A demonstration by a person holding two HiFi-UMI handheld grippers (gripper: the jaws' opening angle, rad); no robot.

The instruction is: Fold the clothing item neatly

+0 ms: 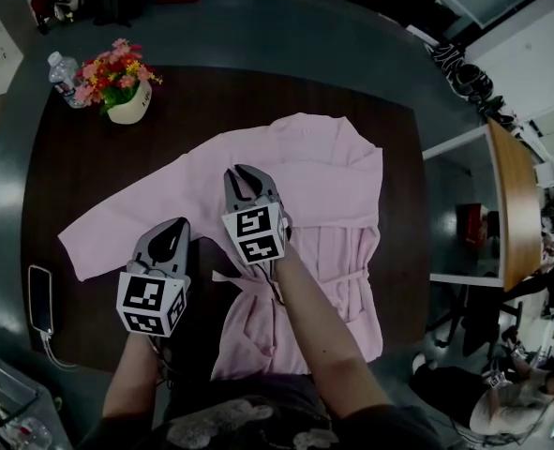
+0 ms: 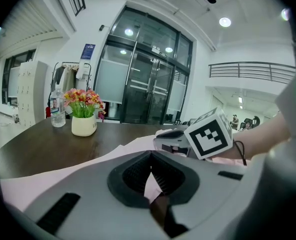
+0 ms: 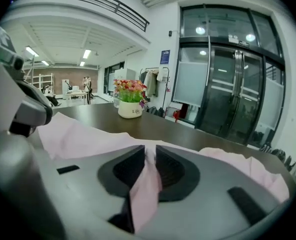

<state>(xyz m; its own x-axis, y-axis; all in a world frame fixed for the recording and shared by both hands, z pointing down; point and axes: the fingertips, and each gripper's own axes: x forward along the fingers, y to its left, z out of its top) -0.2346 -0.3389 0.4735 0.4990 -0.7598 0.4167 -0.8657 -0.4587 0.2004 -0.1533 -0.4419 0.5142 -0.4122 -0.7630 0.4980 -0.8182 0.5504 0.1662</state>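
Observation:
A pink robe [image 1: 323, 176] lies spread on the dark table [image 1: 98, 186], one sleeve stretched out to the left and its belt across the waist. My left gripper [image 1: 175, 225] is at the robe's near left edge, shut on a pinch of pink cloth [image 2: 153, 186] that shows between its pads. My right gripper [image 1: 248, 172] hovers over the robe's middle, just right of the left one. It is shut on a fold of the pink cloth [image 3: 145, 189], which hangs down through the jaws. In the left gripper view the right gripper [image 2: 174, 138] shows close ahead with its marker cube.
A flower pot [image 1: 125, 101] and a water bottle [image 1: 63, 75] stand at the table's far left. A phone on a cable [image 1: 40, 298] lies near the left front edge. Another desk [image 1: 516, 204] stands to the right, with a seated person [image 1: 501, 401] beyond it.

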